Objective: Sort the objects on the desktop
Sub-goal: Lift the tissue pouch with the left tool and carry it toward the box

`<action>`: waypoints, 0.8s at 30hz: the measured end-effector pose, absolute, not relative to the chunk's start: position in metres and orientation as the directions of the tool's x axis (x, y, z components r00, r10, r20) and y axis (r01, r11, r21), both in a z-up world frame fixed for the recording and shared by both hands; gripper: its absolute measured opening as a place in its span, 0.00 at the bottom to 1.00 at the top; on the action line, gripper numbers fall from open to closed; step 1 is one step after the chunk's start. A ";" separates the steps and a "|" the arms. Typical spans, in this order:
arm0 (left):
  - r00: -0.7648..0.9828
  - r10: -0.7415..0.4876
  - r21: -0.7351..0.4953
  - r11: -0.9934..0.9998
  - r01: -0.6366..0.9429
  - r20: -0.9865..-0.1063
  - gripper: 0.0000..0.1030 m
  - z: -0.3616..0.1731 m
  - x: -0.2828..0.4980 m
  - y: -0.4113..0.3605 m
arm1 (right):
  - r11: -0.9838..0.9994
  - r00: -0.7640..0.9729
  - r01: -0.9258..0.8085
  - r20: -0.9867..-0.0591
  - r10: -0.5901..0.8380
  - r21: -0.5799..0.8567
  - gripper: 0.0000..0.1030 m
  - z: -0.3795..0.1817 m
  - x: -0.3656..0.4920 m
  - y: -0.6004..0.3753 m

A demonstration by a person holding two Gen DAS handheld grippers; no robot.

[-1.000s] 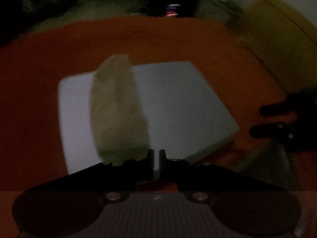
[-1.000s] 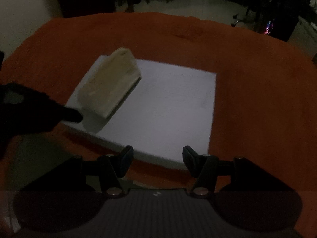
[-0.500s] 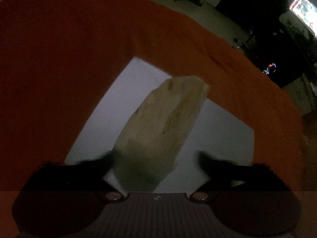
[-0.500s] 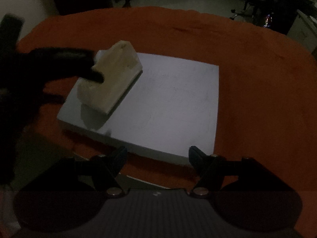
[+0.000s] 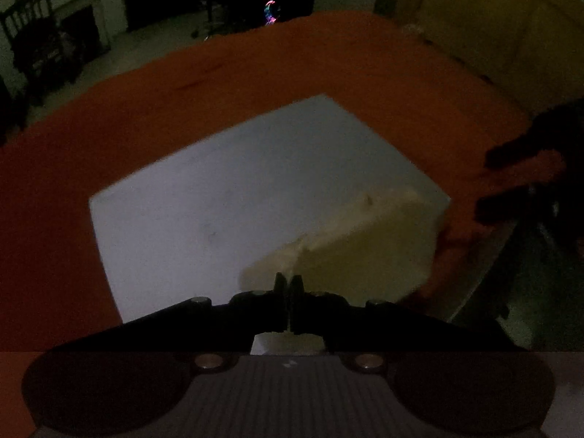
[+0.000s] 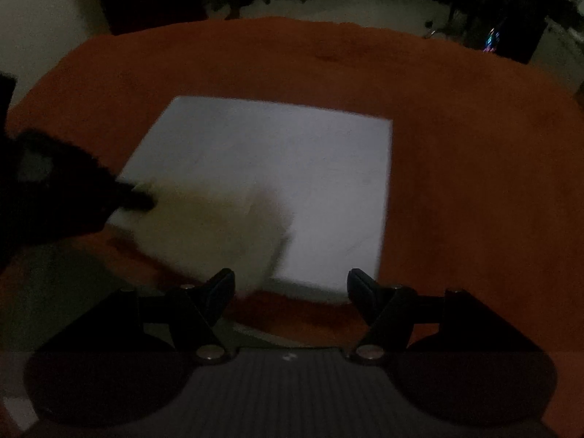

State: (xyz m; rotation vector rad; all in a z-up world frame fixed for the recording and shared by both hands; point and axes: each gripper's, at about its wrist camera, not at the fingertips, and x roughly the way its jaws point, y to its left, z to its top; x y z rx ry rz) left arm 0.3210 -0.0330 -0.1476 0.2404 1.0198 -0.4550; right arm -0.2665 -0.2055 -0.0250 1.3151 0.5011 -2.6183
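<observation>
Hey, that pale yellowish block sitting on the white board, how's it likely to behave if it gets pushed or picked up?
The pale block looks rough and foam-like, so probably light and slightly squashy. Its flat faces suggest sliding, not rolling. It lies at the white board's near corner, so a push could tip it off.

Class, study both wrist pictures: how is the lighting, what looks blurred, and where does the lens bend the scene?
Left wrist view: very dim; the white board stays fairly sharp, the pale block soft-edged, the orange tablecloth arched by the fisheye. Right wrist view: equally dark; the pale block is smeared by blur, the left gripper a black silhouette.
</observation>
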 end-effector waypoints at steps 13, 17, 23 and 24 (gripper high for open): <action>0.456 -0.227 -0.013 0.905 0.426 -0.860 0.56 -0.144 0.317 -0.029 | -0.933 -0.509 0.326 -0.860 -0.039 -0.151 0.74 -0.040 -0.304 -0.222; 0.474 -0.228 -0.002 0.902 0.432 -0.850 0.81 -0.142 0.307 -0.022 | -0.925 -0.496 0.345 -0.868 -0.038 -0.157 0.74 -0.046 -0.308 -0.237; 0.395 -0.225 -0.058 0.918 0.391 -0.891 0.10 -0.162 0.315 -0.030 | -0.920 -0.467 0.349 -0.884 -0.005 -0.179 0.13 -0.056 -0.316 -0.244; 0.418 -0.226 -0.045 0.915 0.401 -0.880 0.10 -0.163 0.313 -0.032 | -0.918 -0.475 0.348 -0.880 0.003 -0.191 0.10 -0.056 -0.314 -0.245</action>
